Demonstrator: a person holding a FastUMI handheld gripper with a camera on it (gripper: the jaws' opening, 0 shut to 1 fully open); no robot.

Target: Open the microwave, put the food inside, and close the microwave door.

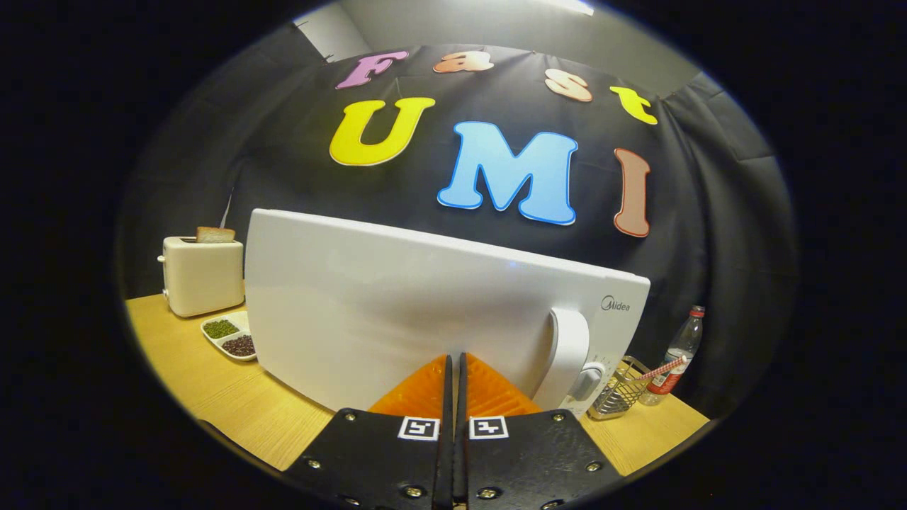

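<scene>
Hand-held gripper [454, 361] points at one white microwave [425, 312], its two fingers pressed together with nothing between them, tips close against the closed door. One door handle [567, 358] stands just right of the fingers, with a narrow control strip beyond it, mostly hidden. The microwave blocks much of the wooden surface [234, 404]; bare wood lies open left of the fingers and a smaller patch to the right. One toaster [202, 276] sits far left holding one slice of bread [215, 234]. One divided dish [230, 336] with two kinds of beans lies between toaster and microwave, partly hidden. One wire basket [623, 389] and one bottle [678, 354] stand right.
</scene>
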